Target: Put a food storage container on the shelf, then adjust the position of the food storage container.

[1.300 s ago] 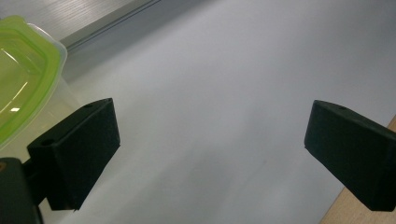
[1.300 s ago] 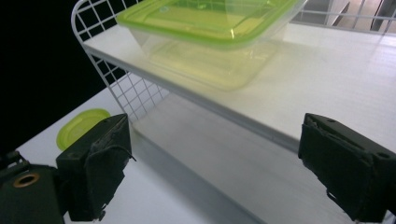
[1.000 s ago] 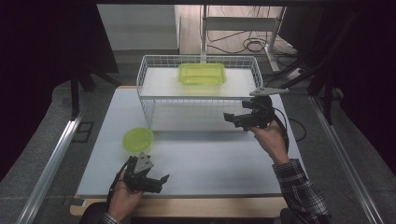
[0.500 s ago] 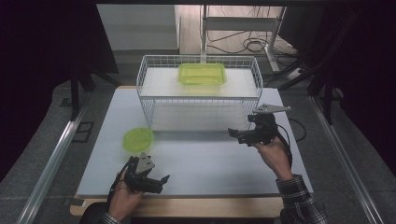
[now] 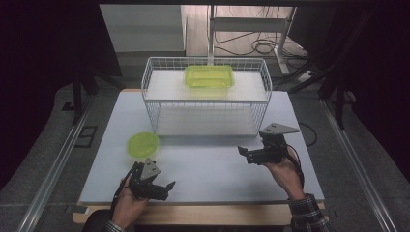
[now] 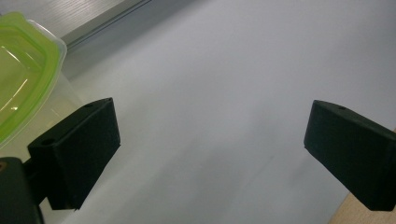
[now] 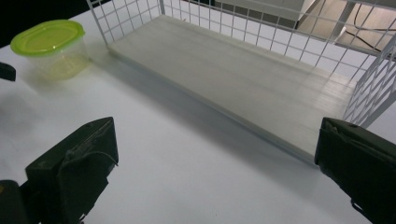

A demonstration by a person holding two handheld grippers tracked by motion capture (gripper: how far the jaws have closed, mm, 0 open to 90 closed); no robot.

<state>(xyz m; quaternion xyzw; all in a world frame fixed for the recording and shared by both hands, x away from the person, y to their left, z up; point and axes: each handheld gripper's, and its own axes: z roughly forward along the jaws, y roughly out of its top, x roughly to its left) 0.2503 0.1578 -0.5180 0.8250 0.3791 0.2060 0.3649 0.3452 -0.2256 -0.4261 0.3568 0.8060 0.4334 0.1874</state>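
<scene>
A small tub with a green lid (image 5: 142, 144) sits on the white table (image 5: 208, 169), near the front left of the wire rack (image 5: 205, 96). A flat green box (image 5: 209, 77) lies on top of the rack.

The left tongs (image 5: 162, 186) rest low on the table just in front of the tub. Their jaws are wide apart with nothing between them. The right tongs (image 5: 244, 153) are well away on the other side, also wide apart and empty.

The tub looks light and see-through, made of thin plastic. It may bend if squeezed hard, and its smooth sides may slip. I think the best place to hold it is across the sides, just under the lid's rim.
</scene>
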